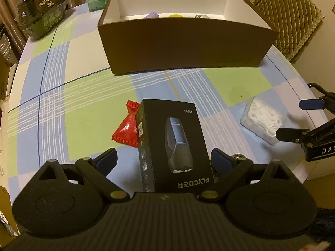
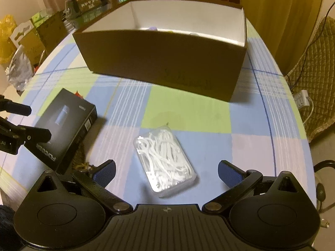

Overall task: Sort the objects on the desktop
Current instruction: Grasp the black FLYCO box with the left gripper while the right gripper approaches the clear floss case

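The big brown cardboard box (image 1: 184, 41) sits open at the far side of the checked tablecloth (image 1: 88, 96), and that seems to be where the loose things are meant to go: a purple item (image 1: 152, 15), a yellow one (image 1: 175, 16) and something pale and shiny already show just above its near wall, though only their tops are in sight and I cannot tell what they are. Three things are left on the cloth in front of it. The black shaver box (image 1: 175, 146) lies flat between the fingers of the left gripper (image 1: 164, 160), which stands wide open with a blue pad on each side of the carton and a gap on both sides, so it holds nothing yet; it looks lined up this way so that the jaws can close across the narrow width of the carton. A red snack packet (image 1: 127, 128) lies just beside and partly behind the carton. To the right, the clear plastic case of white floss picks (image 2: 165, 163) lies flat on the cloth, between the spread fingers of the right gripper (image 2: 166, 171), which is also fully open and holds nothing. The case is slightly skewed to the jaws, so a small turn of the wrist would probably give a squarer hold before lifting it to the box.
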Available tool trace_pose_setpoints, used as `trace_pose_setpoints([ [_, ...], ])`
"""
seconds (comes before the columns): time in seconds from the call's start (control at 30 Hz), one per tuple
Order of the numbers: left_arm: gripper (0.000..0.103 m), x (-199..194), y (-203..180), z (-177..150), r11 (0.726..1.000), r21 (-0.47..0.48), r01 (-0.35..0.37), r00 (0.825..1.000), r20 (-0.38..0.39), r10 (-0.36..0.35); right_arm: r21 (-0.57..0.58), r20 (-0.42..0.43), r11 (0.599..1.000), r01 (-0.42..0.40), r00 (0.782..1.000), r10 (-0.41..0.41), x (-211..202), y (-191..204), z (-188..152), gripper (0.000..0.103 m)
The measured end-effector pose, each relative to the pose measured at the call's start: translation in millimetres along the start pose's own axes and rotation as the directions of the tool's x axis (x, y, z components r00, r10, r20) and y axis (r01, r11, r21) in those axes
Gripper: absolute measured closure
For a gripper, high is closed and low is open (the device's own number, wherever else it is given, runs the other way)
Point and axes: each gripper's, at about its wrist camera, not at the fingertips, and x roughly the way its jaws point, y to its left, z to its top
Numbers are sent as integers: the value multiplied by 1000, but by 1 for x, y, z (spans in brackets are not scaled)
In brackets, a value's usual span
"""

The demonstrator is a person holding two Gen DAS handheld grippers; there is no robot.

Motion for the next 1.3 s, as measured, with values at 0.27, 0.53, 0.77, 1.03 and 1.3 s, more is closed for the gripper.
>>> trace_pose_setpoints([
  [0.27,9,10,-9,4,1000,16,-15,1000,-5,15,-74,-31,997,3,1000,-5,20,0,-9,2],
  [0.53,8,31,-26,9,996,61,-61,998,-26,63,-89,-46,996,-9,999,5,30,-9,-9,2],
  [0.77,8,50,-35,11,988,101,-114,993,-31,118,-84,-48,996,-17,999,13,32,-17,-6,2],
  [1.03,16,59,-40,8,976,156,-153,987,-25,159,-88,-49,995,-36,998,32,36,-23,-6,2],
  [1.3,27,42,-34,1,974,183,-132,991,22,130,-109,-51,992,-63,997,57,42,-21,-3,2],
])
